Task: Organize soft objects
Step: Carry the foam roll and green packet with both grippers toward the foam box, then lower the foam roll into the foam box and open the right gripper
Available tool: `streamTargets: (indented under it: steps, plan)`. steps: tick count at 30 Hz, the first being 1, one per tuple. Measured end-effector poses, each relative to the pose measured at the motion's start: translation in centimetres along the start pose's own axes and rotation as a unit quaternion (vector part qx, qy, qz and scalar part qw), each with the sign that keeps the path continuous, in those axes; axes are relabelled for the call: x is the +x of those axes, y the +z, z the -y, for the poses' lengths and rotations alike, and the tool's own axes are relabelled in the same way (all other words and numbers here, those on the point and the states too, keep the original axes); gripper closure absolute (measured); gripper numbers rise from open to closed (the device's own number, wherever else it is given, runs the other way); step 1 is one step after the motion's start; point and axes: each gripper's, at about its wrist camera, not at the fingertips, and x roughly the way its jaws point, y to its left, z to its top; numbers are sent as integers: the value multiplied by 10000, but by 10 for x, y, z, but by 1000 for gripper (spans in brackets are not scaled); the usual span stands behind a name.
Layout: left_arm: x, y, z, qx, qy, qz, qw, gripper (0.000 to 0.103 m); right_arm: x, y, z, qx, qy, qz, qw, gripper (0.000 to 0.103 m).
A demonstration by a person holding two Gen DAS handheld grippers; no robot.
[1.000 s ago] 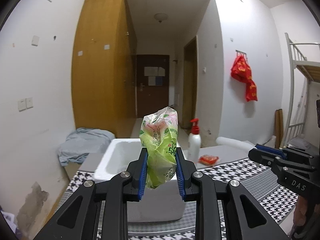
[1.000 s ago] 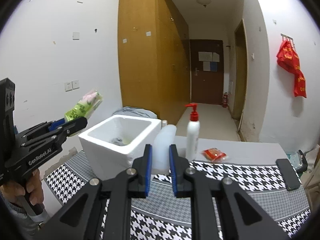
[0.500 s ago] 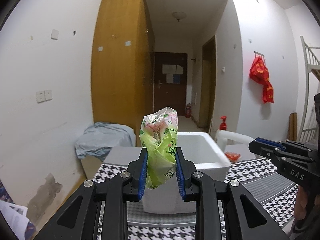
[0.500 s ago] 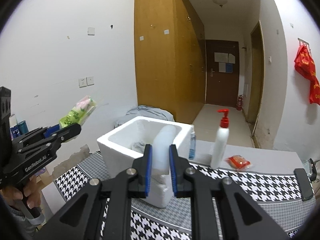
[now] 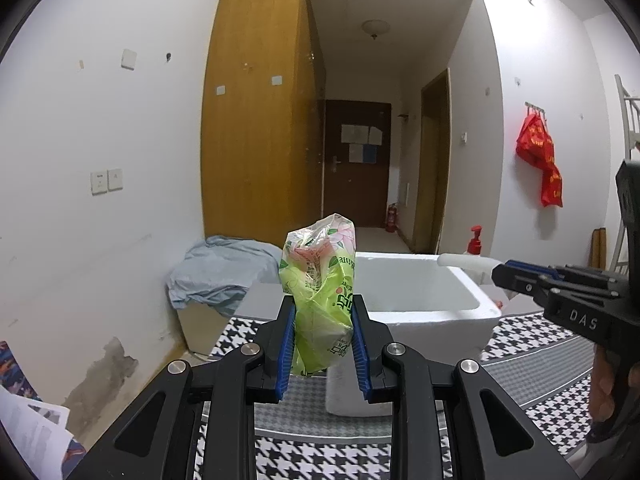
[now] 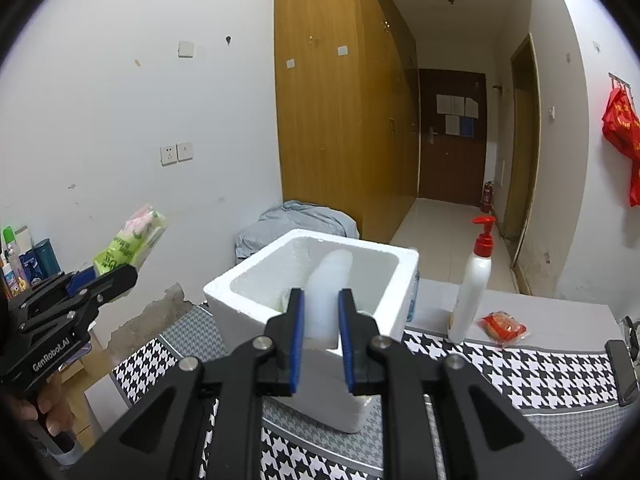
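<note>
Both of my grippers are full. My left gripper [image 5: 323, 346] is squeezing a green plastic pack [image 5: 320, 296] between its blue pads, and the pack sticks up out of the jaws. My right gripper [image 6: 319, 344] is clamped on a white foam roll [image 6: 329, 280] that points forward, out past the pads.

A white foam box [image 6: 256, 300] sits on the black-and-white checked cloth [image 6: 500, 372] in front of me. From my right camera the foam roll reaches over the near rim of the box. From my left camera the green pack is in front of the box's left end, and I see my right gripper [image 5: 516, 276] off to the right with the roll's tip over the box.

Just right of the box stands a white pump bottle [image 6: 472, 284] with a red top, and a small red packet [image 6: 502, 324] lies beside it. A dark flat thing [image 6: 622, 372] lies at the right edge of the cloth. Behind the box is a heap of grey-blue cloth [image 6: 296, 222], then a tall wooden wardrobe [image 6: 332, 120] and a dark door [image 6: 452, 136] down the hall. A red bag [image 6: 622, 132] hangs on the right wall
</note>
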Motion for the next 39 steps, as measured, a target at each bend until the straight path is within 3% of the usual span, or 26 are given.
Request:
streamTargets:
  steps: [18, 26, 27, 28, 29, 31, 39]
  plan:
    - [11, -4, -18, -185, 37, 7, 9998, 76, 41, 21, -7, 55, 266, -341, 9991, 83]
    - [17, -5, -26, -255, 63, -37, 9996, 76, 61, 24, -10, 3, 194, -441, 9988, 81]
    - [17, -6, -26, -263, 64, -50, 9996, 76, 63, 24, -10, -5, 174, -434, 9989, 77]
    - [17, -6, -27, -266, 64, -62, 9996, 76, 65, 23, -11, -57, 124, -440, 9989, 65]
    - [17, -7, -27, -266, 72, -72, 9996, 76, 67, 21, -12, -99, 76, -488, 9987, 39]
    - [18, -8, -29, -268, 42, -108, 9996, 76, 66, 17, -12, -52, 89, -439, 9990, 19]
    - [21, -8, -33, -248, 75, -152, 9996, 76, 59, 7, -7, 25, 182, -481, 9987, 16]
